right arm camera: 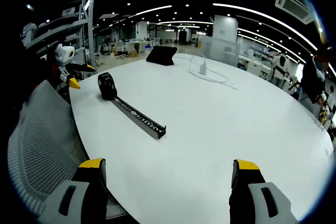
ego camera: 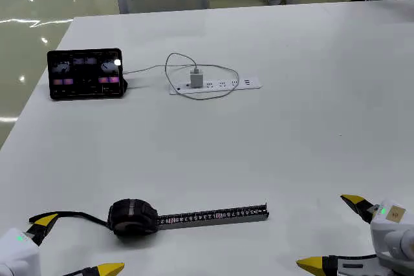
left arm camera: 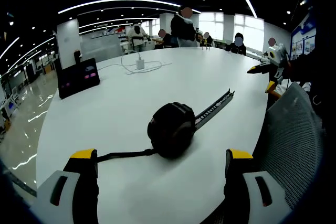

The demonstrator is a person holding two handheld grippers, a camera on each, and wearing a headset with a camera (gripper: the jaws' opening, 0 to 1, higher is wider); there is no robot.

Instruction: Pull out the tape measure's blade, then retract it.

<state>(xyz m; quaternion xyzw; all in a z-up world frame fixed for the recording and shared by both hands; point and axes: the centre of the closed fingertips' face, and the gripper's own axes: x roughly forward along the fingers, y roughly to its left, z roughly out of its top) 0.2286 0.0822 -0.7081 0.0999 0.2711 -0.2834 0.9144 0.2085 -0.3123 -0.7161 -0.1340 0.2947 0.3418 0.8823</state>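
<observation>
A black tape measure lies near the front edge of the white table, its blade pulled out to the right and resting flat. A black wrist strap trails from the case to the left. My left gripper is open at the bottom left, its yellow-tipped jaws wide apart just short of the case. My right gripper is open at the bottom right, well clear of the blade's end. In the right gripper view the case sits at the far end of the blade.
A dark tablet stands at the back left of the table. A white power strip with a charger and a looped white cable lies behind the middle. A mesh chair back is close to the table's front edge. People stand in the background.
</observation>
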